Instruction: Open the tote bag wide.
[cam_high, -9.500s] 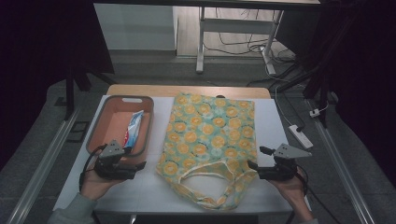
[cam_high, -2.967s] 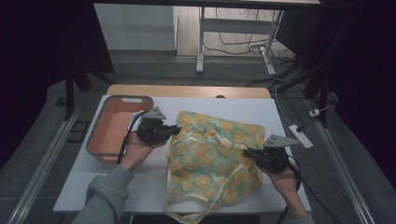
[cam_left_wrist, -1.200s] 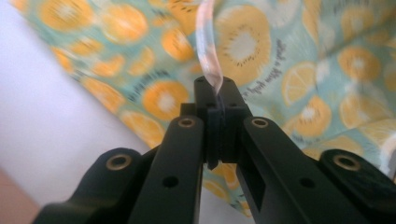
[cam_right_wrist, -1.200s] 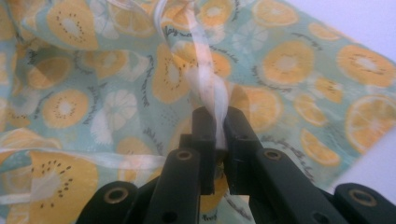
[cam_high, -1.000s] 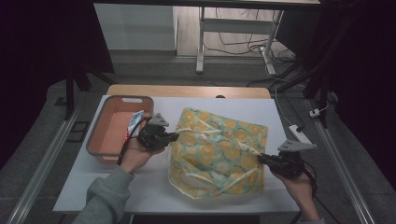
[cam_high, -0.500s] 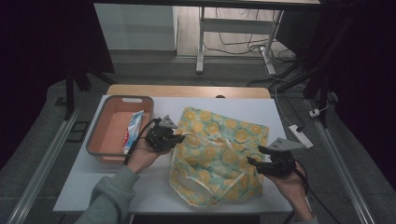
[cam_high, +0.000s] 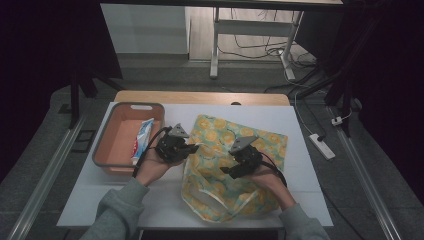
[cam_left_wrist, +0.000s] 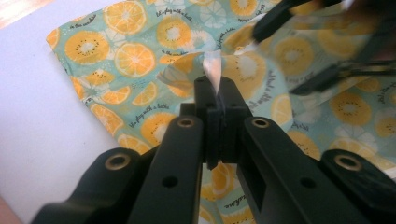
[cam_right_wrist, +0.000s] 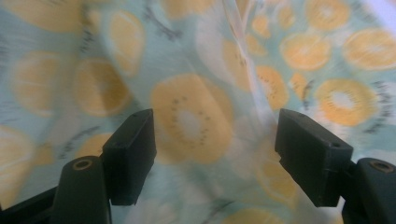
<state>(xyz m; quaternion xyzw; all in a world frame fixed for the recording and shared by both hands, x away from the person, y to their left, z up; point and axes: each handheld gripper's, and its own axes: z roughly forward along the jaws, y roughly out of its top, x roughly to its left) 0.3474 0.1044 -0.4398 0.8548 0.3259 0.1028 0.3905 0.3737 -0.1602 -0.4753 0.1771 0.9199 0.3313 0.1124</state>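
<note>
orange bin (cam_high: 112, 145) at table (cam_high: 100, 200) left, packet (cam_high: 142, 141) inside, label unreadable | left gripper (cam_high: 192, 148) jaws closed, pinching fruit-print bag (cam_high: 260, 145) edge | bag crumpled mid-table, partly behind hands | right gripper (cam_high: 226, 172) jaws wide apart over fabric, gripping nothing, its view blurred

Place: lab or workshop
Signs: white bench (cam_high: 300, 150); beyond it, loose cables (cam_high: 260, 47), power strip (cam_high: 318, 145), metal desk legs (cam_high: 216, 42)
</note>
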